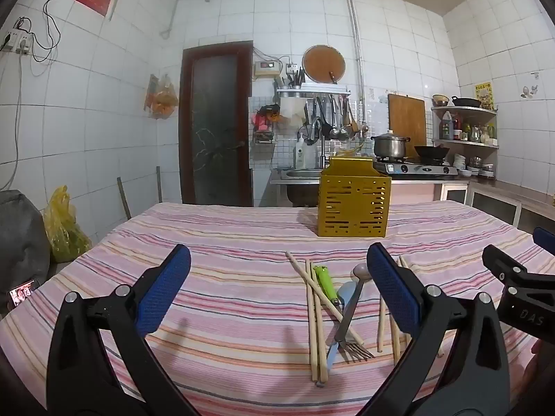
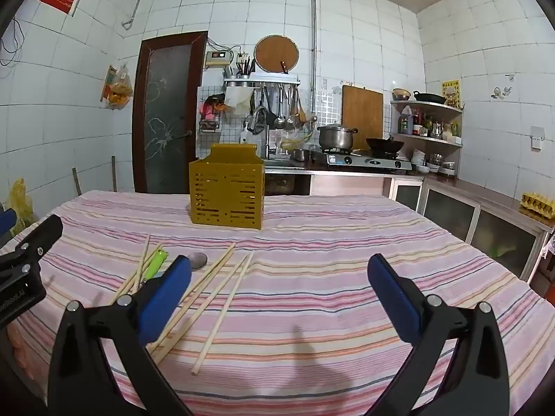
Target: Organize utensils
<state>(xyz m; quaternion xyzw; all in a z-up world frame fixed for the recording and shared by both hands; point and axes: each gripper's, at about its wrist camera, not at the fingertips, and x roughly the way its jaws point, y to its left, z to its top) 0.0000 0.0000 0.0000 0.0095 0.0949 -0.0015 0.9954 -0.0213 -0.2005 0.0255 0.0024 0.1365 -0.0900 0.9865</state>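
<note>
Utensils lie loose on the striped cloth (image 1: 215, 315) of the bench, none of them in the yellow holder (image 1: 353, 204). That holder, a slotted metal box with a raised back plate, stands upright toward the far side of the bench, well apart from the heap; its inside cannot be seen from either view, and nothing pokes above its rim.

In the left wrist view the heap sits between the spread fingers: a pair of chopsticks (image 1: 314, 326) running toward the camera, a third stick crossing them, a green-handled tool (image 1: 324, 279), a pale blue knife (image 1: 341, 306), a fork (image 1: 355, 346) with tines nearest the camera, and a spoon (image 1: 360, 272) whose bowl points to the holder. More chopsticks (image 2: 222, 305) lie to the right of the heap, seen fanned out in the right wrist view.

Both tongs are released and empty: the left tongs (image 1: 277, 298) hover with jaws wide over the cloth, the right tongs (image 2: 279, 300) likewise, touching nothing.
</note>
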